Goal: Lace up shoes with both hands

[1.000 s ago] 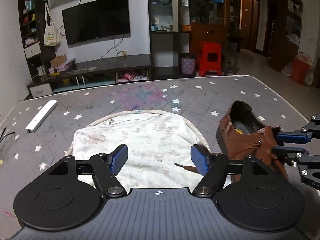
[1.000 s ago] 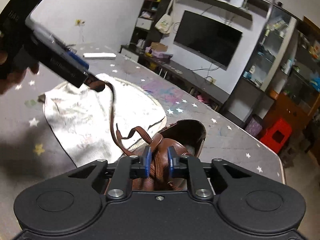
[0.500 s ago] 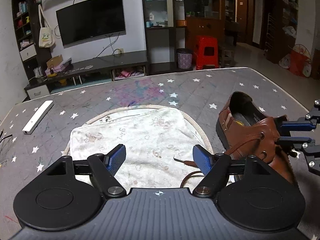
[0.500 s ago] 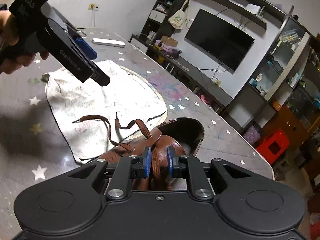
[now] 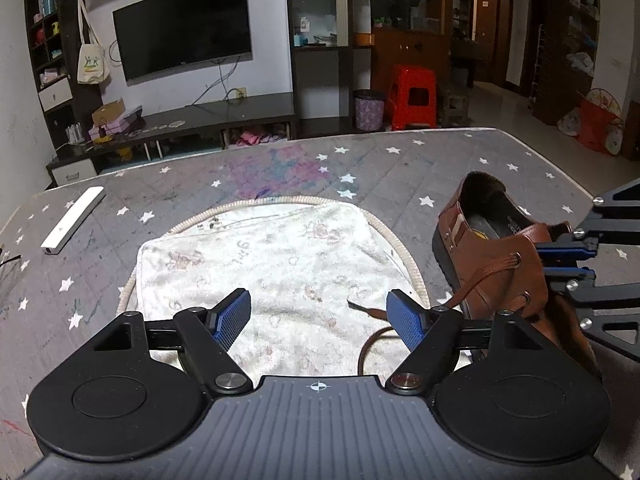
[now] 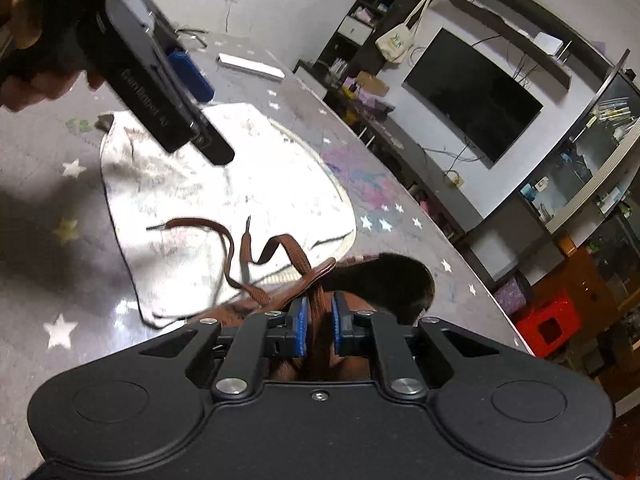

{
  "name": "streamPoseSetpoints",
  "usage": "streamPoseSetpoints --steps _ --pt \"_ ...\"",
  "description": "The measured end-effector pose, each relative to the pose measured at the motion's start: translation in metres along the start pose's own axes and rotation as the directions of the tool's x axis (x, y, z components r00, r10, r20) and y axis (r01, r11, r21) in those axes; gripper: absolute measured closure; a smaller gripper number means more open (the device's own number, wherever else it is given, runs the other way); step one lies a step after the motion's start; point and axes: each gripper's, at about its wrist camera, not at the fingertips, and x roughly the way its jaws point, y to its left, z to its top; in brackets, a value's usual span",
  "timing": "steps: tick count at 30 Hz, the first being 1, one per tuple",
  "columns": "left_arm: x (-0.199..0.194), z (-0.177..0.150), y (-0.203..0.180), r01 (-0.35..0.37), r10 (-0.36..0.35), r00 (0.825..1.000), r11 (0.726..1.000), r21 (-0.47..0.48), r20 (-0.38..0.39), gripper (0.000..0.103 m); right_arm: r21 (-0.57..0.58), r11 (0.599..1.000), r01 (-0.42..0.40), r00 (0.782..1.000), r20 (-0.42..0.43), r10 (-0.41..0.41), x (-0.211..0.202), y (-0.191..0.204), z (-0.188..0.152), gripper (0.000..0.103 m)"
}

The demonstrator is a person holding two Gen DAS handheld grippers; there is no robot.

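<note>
Shoe (image 5: 492, 256) under right gripper (image 6: 318, 320), jaws just closing on lace (image 6: 320, 304); left gripper (image 5: 320, 320) agape.

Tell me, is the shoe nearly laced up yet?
Not yet. Done: the lace passes through some holes in the brown shoe. In hand: the right tongs have been closing on a lace strand over the shoe. Left: both lace ends lie loose on the white cloth, and the left tongs are open, holding nothing.
</note>
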Motion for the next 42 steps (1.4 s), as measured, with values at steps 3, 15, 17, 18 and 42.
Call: streamPoseSetpoints --steps 3,15,17,18,42 --pt "-0.002 -0.001 -0.002 0.004 -0.004 1.000 1.000 -0.010 0.002 0.027 0.026 0.999 0.030 0.999 0.024 -0.030 -0.001 0.001 -0.002 0.098" --pt "-0.019 -0.014 -0.031 0.060 -0.061 0.998 0.998 0.027 0.010 0.027 0.206 0.901 0.383 0.907 0.102 -0.409 -0.068 -0.004 -0.027 0.101" --pt "-0.023 -0.015 -0.036 0.070 -0.070 0.997 0.997 0.038 0.015 0.027 0.229 0.877 0.423 0.889 0.084 -0.450 -0.076 -0.009 -0.036 0.101" --pt "-0.025 -0.016 -0.039 0.074 -0.074 0.997 0.996 0.046 0.017 0.027 0.246 0.859 0.449 0.877 0.061 -0.476 -0.081 -0.015 -0.042 0.101" --pt "-0.015 -0.017 -0.077 0.121 -0.120 0.993 0.981 0.153 -0.017 0.025 0.300 0.883 0.362 0.928 -0.202 -0.312 -0.073 -0.029 -0.097 0.074"
